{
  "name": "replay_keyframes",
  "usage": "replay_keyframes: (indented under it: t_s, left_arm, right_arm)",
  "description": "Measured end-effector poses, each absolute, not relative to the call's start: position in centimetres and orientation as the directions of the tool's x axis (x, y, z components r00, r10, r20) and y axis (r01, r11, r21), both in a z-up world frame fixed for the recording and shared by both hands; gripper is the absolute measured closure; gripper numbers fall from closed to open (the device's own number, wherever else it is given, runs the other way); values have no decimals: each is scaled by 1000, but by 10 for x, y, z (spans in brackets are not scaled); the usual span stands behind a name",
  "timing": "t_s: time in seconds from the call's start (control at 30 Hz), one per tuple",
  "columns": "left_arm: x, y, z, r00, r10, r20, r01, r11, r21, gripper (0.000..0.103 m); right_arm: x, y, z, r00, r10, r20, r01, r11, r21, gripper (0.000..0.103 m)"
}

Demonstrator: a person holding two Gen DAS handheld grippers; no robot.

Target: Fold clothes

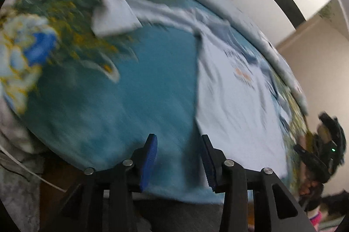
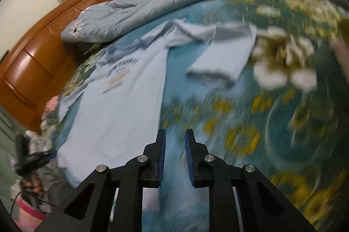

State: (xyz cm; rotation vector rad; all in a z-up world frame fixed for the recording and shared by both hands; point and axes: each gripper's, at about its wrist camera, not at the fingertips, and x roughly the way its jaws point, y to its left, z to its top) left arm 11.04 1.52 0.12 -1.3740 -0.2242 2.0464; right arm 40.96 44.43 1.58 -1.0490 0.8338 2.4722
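A light blue T-shirt [image 1: 235, 88] with printed lettering lies on the teal floral bedsheet [image 1: 135, 83]. One side is folded over the body and one sleeve [image 1: 113, 14] lies out to the side. In the right wrist view the shirt [image 2: 113, 105] lies left of centre, its sleeve [image 2: 222, 57] spread to the right. My left gripper [image 1: 178, 140] is open and empty above the sheet, just left of the shirt's edge. My right gripper [image 2: 175, 136] is open and empty at the shirt's near right edge. Both views are motion-blurred.
A pale floral duvet [image 2: 152, 1] is bunched along the far side of the bed. A wooden headboard [image 2: 39, 53] stands at the left. The other gripper and hand show at the edges [image 1: 322, 149] [image 2: 32, 160]. Grey cloth [image 1: 15, 177] lies beside the bed.
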Motion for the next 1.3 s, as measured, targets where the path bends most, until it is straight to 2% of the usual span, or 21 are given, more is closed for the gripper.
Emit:
replay_keyframes:
  t_s: [0.1, 0.23, 0.37, 0.43, 0.47, 0.57, 0.73, 0.83, 0.9, 1.0, 1.13, 1.23, 1.3]
  left_arm:
    - [88, 30, 11, -254, 609, -751, -443, -763, -470, 48]
    - [52, 80, 18, -223, 598, -770, -507, -746, -432, 44]
    - [0, 138, 25, -155, 637, -755, -512, -705, -490, 40]
    - [-35, 163, 21, -132, 653, -746, -477, -701, -530, 38]
    - [-48, 174, 18, -123, 649, -751, -465, -706, -534, 38]
    - [-93, 217, 2, -52, 673, -737, -423, -684, -595, 38]
    - [-133, 270, -23, 22, 682, -731, -387, -668, -635, 38]
    - [-154, 290, -29, 24, 697, -716, -368, -660, -655, 38]
    - [-168, 298, -26, -10, 703, -711, -374, -662, -650, 38]
    - [-181, 305, -23, -78, 686, -723, -387, -690, -612, 38]
    - [-187, 299, -26, -88, 682, -726, -352, -703, -618, 38]
    - [-170, 284, -18, -90, 678, -729, -383, -699, -604, 38]
    - [-154, 275, -10, -111, 663, -741, -419, -707, -570, 38]
  right_arm:
    - [368, 455, 25, -673, 63, -737, -463, -813, 354, 84]
    - [286, 464, 35, -662, 16, -749, -384, -865, 321, 74]
    - [207, 486, 31, -677, -106, -728, -363, -812, 457, 70]
    - [177, 501, 22, -691, -138, -710, -391, -754, 527, 58]
    - [162, 510, 16, -696, -156, -701, -406, -720, 563, 56]
    - [125, 530, -3, -695, -212, -687, -438, -633, 638, 55]
    - [87, 551, -26, -654, -252, -713, -517, -540, 664, 55]
    - [72, 562, -26, -666, -277, -693, -503, -519, 691, 55]
    - [62, 572, -20, -705, -292, -646, -465, -498, 732, 55]
    - [46, 589, -9, -751, -222, -622, -458, -504, 732, 55]
    - [34, 606, -4, -721, -93, -686, -539, -546, 641, 55]
    - [49, 605, 6, -747, -111, -655, -495, -564, 661, 55]
    - [72, 598, 21, -746, -94, -659, -471, -625, 622, 55]
